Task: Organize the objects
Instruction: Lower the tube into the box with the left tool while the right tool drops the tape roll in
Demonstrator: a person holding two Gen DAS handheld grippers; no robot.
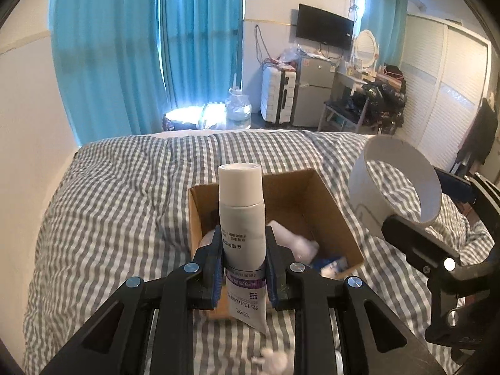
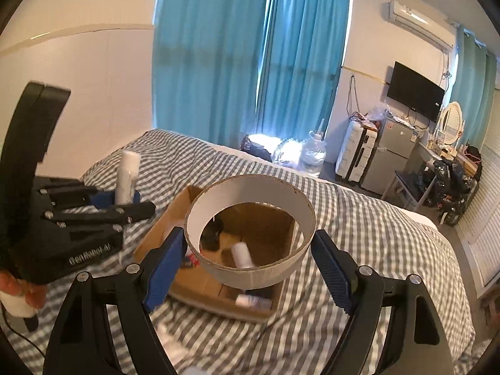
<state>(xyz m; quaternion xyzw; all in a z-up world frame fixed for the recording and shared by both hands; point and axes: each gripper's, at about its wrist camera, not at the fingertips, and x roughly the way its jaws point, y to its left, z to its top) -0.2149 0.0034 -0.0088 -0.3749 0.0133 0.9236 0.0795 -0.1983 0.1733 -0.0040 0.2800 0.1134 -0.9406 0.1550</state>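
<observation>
My left gripper (image 1: 243, 250) is shut on a white tube of cream (image 1: 240, 218), held upright with its cap up, just above the near edge of an open cardboard box (image 1: 325, 200) on the bed. My right gripper (image 2: 247, 256) is shut on a wide white cardboard ring (image 2: 250, 268), held over the box (image 2: 162, 228). The ring (image 1: 393, 181) also shows at the right of the left wrist view. The left gripper with the tube (image 2: 126, 175) shows at the left of the right wrist view. Small white bottles (image 2: 242, 254) lie inside the box.
The box sits on a grey-and-white checked bedspread (image 1: 118, 206). A small white object (image 1: 275, 359) lies on the bed below my left gripper. Beyond the bed are blue curtains (image 1: 140, 47), a water jug (image 1: 239, 106), a white suitcase (image 1: 278, 93), a small fridge (image 1: 314, 93) and a cluttered desk.
</observation>
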